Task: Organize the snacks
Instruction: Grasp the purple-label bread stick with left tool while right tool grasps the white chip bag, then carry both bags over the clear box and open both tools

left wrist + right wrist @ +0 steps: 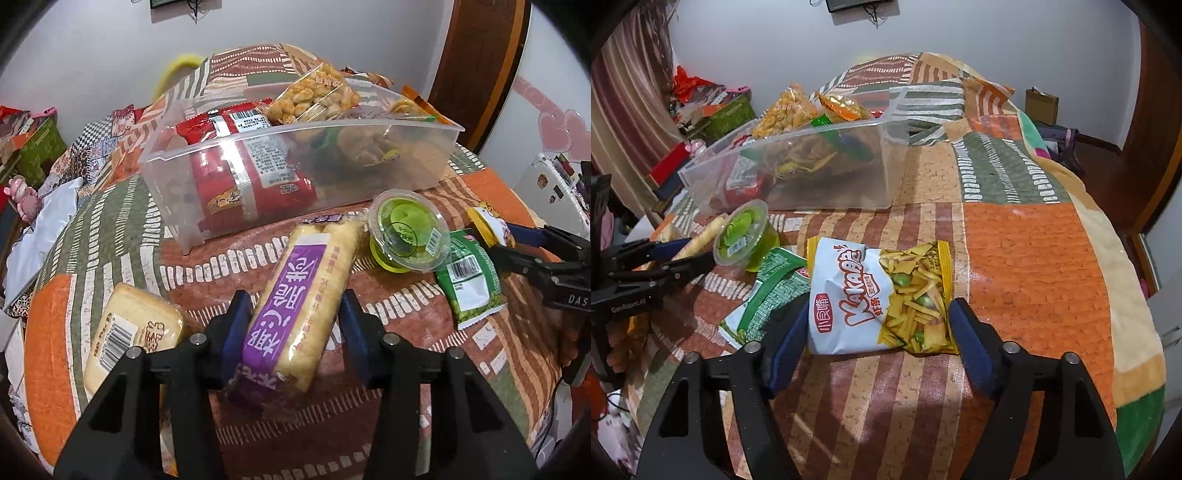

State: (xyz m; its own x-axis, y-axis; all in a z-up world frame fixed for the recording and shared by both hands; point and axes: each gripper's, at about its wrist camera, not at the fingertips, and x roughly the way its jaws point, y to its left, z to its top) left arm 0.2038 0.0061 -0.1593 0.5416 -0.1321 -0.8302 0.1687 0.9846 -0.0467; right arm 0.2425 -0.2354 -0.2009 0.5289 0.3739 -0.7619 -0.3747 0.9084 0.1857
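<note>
Site: patchwork blanket in orange, green and brown, with a clear plastic bin already part-filled with snack packs.
Left gripper: jaws astride the long purple-and-yellow wrapped cake pack; pads appear to touch both long sides, so judged grasping it.
Cake pack axis: long axis runs from 6 o'clock toward 1 o'clock in the left wrist view, far end aimed at the bin.
Bin bearing: 12 o'clock from the left gripper, near.
Right gripper: jaws flank the white-and-yellow "Kakabe" crisp bag; the right pad meets the bag's edge, the left appears just clear, so not yet clenched.
Crisp bag axis: long axis 9 to 3 o'clock, spanning the jaws.
Bin bearing, right: 11 o'clock, farther off.
Nearer hand: left, by judgement.
Neighbours: green jelly cup and green pea packet lie between the grippers.
</note>
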